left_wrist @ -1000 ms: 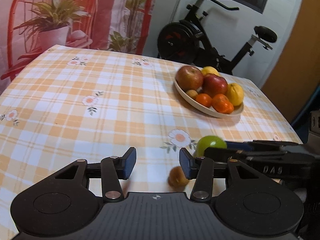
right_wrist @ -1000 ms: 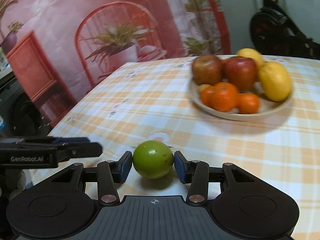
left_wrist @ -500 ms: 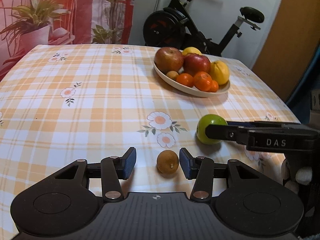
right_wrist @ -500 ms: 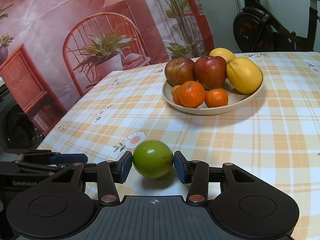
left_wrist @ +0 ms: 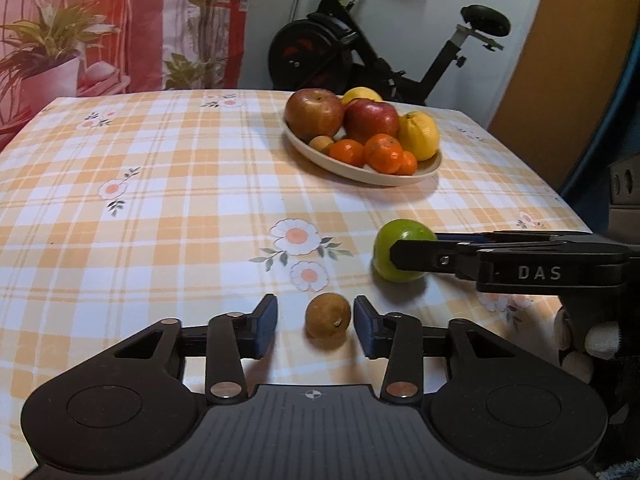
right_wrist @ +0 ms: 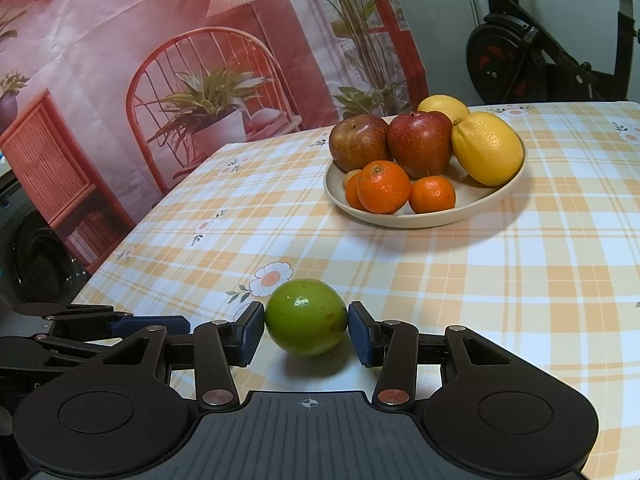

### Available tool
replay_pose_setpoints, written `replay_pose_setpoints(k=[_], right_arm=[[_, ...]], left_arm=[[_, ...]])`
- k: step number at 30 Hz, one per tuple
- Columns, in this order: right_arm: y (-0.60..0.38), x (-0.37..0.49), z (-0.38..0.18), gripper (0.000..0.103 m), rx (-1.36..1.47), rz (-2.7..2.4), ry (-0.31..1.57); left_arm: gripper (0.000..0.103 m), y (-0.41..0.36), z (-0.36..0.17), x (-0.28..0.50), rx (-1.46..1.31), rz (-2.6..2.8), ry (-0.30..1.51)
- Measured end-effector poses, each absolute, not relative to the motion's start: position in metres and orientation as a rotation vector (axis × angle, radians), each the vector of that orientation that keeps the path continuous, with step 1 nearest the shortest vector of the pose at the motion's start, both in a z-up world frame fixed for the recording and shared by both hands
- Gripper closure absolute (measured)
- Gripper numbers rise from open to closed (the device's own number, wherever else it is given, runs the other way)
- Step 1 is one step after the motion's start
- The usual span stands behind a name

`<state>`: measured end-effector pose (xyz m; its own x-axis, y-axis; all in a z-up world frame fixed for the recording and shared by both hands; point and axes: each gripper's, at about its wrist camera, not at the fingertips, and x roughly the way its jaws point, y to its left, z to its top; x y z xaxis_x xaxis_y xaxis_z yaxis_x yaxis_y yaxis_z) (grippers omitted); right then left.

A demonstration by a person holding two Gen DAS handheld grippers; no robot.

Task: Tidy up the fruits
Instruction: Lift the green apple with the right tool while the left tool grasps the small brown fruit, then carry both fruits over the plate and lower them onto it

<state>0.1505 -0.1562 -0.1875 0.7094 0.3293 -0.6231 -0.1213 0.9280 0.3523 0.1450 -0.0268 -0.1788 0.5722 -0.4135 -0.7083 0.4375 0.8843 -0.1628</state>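
A small brown fruit [left_wrist: 328, 315] lies on the checked tablecloth between the fingers of my left gripper [left_wrist: 315, 328]. Its jaws are closing; the right pad is almost at the fruit and the left pad stands apart from it. To the right a green round fruit [left_wrist: 396, 236] rests on the cloth, with my right gripper [left_wrist: 404, 250] reaching in from the side. In the right wrist view the green fruit [right_wrist: 306, 322] sits in my right gripper [right_wrist: 306, 334], both blue pads against its sides. My left gripper [right_wrist: 176, 322] shows at the left edge.
A beige plate [left_wrist: 360, 176] further back holds two apples, two lemons, several mandarins and a small brown fruit; its rim [right_wrist: 400, 220] shows in the right wrist view too. An exercise bike [left_wrist: 360, 52] stands behind the table. A gloved hand [left_wrist: 592, 340] holds the right gripper.
My left gripper has shifted right, so the brown fruit now lies between its fingers, and its jaws have narrowed. The right gripper stays around the green fruit.
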Motion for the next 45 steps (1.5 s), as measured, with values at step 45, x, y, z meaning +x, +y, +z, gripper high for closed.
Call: replay_pose_setpoints(k=[45], right_arm=[[-0.208, 0.172, -0.12, 0.061, 0.276, 0.139, 0.53]], left_arm=[[0.075, -0.044, -0.089, 0.2, 0.021, -0.507, 0.563]])
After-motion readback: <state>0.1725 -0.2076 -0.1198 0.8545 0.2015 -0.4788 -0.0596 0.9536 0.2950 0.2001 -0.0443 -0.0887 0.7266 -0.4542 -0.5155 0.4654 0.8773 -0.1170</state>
